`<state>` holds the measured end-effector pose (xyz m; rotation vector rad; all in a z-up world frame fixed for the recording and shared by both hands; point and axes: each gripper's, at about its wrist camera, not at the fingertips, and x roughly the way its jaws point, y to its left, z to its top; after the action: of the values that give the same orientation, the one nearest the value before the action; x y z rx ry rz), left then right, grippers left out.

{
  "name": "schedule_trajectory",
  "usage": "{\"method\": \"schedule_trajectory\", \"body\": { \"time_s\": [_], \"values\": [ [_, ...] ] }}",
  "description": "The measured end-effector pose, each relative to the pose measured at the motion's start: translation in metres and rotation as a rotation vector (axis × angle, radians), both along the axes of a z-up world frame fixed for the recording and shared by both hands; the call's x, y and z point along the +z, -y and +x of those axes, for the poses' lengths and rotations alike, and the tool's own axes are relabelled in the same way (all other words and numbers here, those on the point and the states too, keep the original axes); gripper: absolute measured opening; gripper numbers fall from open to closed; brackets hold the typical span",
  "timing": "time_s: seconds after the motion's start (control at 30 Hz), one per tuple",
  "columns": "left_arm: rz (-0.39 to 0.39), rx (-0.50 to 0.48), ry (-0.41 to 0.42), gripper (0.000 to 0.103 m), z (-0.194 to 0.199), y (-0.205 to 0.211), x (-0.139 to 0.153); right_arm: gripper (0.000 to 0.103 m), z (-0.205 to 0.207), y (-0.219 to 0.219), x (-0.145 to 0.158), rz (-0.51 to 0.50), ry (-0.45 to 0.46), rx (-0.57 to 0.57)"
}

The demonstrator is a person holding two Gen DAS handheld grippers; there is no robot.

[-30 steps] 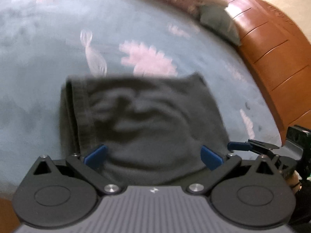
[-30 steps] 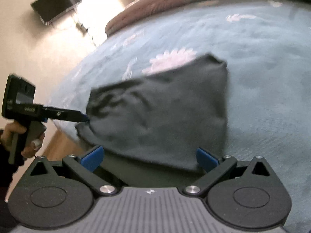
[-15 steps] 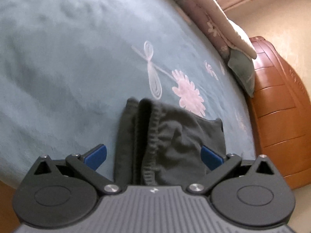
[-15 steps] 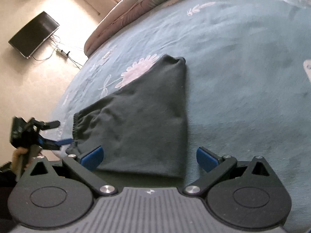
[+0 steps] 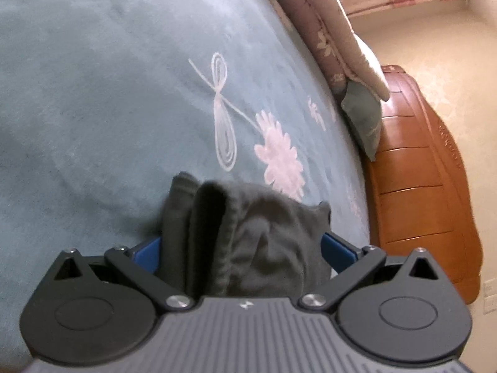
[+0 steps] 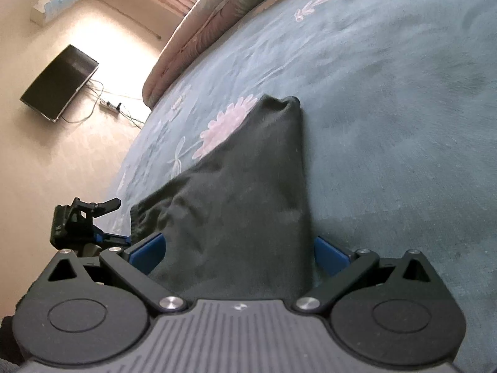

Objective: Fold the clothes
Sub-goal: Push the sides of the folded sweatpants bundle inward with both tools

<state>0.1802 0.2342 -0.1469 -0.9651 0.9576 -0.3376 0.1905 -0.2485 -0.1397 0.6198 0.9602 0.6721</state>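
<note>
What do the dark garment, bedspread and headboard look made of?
Dark garment: soft matte knit, likely cotton jersey; ribbed gathered band, limp folds. Bedspread: teal plush, fleece-like; fuzzy nap with pale pink flower pattern. Headboard: wood or wood veneer, glossy orange-brown; visible panel lines and sheen.

Bed w/ a teal-blue fuzzy blanket (image 5: pixel 93 99) (image 6: pixel 388 99) printed w/ pale pink flowers & a dragonfly outline covers most of both views. Lying directly on it: a dark charcoal folded knit garment (image 5: pixel 248 242) (image 6: pixel 248 211) w/ ribbed hem along its left side, its far edge overlapping a pink flower, and at the bed's far end a mauve floral quilt roll (image 5: pixel 316 31) (image 6: pixel 217 3) plus a grey-green pillow (image 5: pixel 363 118) next to the orange-brown wooden headboard (image 5: pixel 419 202).
</note>
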Motion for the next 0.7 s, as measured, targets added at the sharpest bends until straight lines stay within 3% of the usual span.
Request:
{"method": "schedule_trajectory", "body": {
  "time_s": [0.17, 0.27, 0.53, 0.7],
  "values": [
    [-0.075, -0.051, -0.025, 0.102, -0.023, 0.001, -0.009, 0.103, -0.002, 0.002, -0.002, 0.028, -0.005, -0.014],
    [-0.054, -0.088, -0.023, 0.102, -0.030, 0.004, -0.007, 0.103, -0.003, 0.003, -0.004, 0.036, -0.002, -0.011],
    [-0.066, -0.109, -0.017, 0.102, 0.009, 0.014, -0.009, 0.103, -0.003, 0.002, -0.003, 0.019, 0.001, -0.010],
    [-0.058, -0.161, 0.005, 0.101, 0.002, 0.015, -0.011, 0.103, -0.003, 0.002, -0.003, 0.022, 0.005, -0.006]
  ]
}}
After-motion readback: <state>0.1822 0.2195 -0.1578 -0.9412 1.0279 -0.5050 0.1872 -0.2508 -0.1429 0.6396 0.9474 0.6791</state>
